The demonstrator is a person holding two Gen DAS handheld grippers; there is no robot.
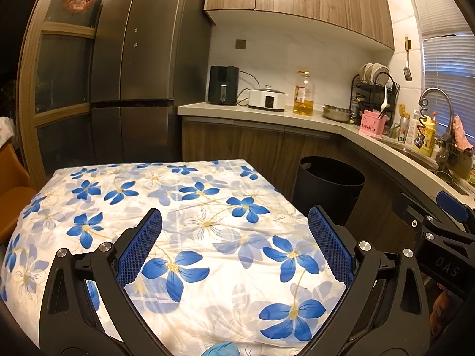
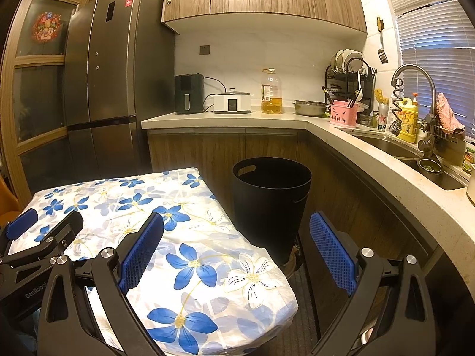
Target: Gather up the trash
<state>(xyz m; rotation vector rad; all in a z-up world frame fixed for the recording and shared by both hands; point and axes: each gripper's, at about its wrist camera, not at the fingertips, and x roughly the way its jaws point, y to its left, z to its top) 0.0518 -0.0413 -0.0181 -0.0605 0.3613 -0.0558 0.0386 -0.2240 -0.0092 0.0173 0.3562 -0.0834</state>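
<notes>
A table under a white cloth with blue flowers [image 1: 184, 216] [image 2: 190, 237] fills the foreground. A black trash bin [image 1: 329, 184] [image 2: 271, 204] stands on the floor at the table's far right corner, beside the cabinets. My left gripper [image 1: 234, 222] hovers open over the cloth, nothing between its blue pads. My right gripper [image 2: 237, 231] is open too, over the table's right edge, short of the bin. A crumpled blue item [image 1: 221, 350] peeks in at the bottom edge of the left wrist view. Each gripper shows at the side of the other's view.
A dark fridge [image 1: 142, 68] stands behind the table. The L-shaped counter [image 2: 225, 117] carries an air fryer [image 2: 188, 93], a white cooker, an oil bottle [image 2: 270, 93], a steel bowl, a pink holder, a dish rack. A sink and tap [image 2: 415, 89] lie right. An orange chair [image 1: 14, 204] sits left.
</notes>
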